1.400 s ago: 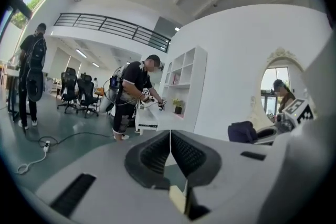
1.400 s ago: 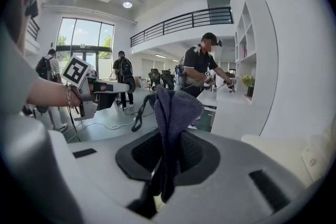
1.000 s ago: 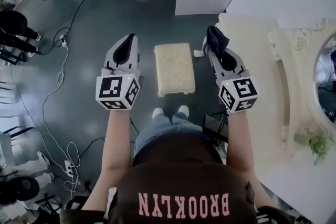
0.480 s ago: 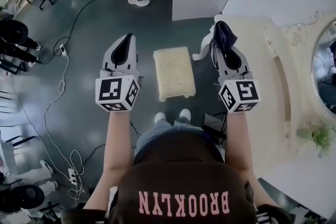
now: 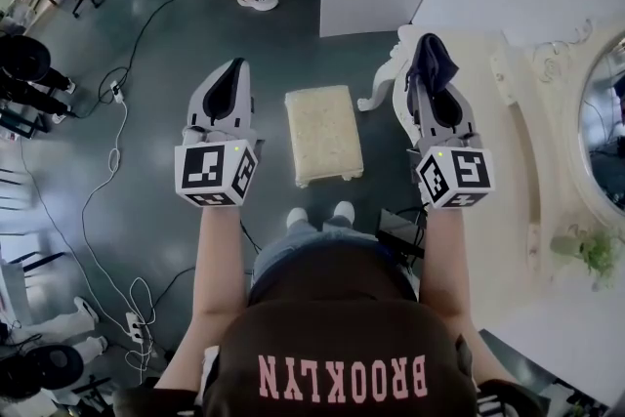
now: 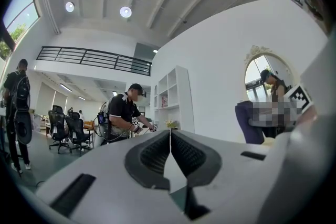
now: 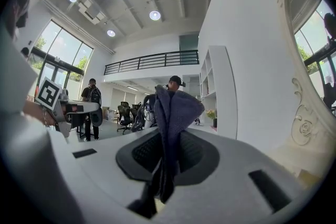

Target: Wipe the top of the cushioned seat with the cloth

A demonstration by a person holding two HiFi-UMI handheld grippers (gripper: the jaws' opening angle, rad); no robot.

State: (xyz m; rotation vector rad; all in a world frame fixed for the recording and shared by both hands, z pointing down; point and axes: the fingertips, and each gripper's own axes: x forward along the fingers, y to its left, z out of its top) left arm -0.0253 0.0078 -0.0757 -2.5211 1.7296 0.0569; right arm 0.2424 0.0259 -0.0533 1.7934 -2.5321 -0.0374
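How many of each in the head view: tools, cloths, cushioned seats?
tools: 2, the left tool and the right tool
cloth: 1, dark, clamped in the right tool
cushioned seat: 1, cream, on the floor
Total: 4

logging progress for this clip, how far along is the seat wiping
Done: the cloth is picked up, clamped in the right gripper. In hand: both grippers are raised, and in the head view one sits to each side of the cushioned seat; the left gripper is shut and empty. Left: the whole wipe, since the cloth is not on the seat top yet.
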